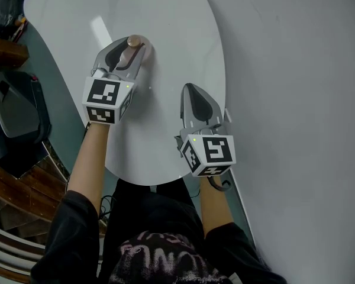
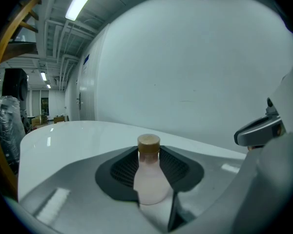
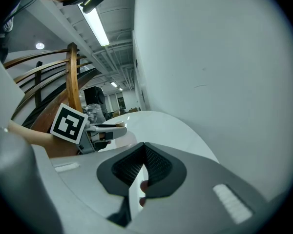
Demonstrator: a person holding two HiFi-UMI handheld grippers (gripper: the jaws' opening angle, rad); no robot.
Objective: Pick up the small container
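Container (tan-capped) is pale pink, bottle-shaped, in left gripper.

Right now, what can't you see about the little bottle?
- Base of the small pale-pink bottle with tan cap: left gripper view, behind the jaws of the left gripper.
- Most of its body: head view, under that gripper.
- Whether it touches the white oval table: no view tells.
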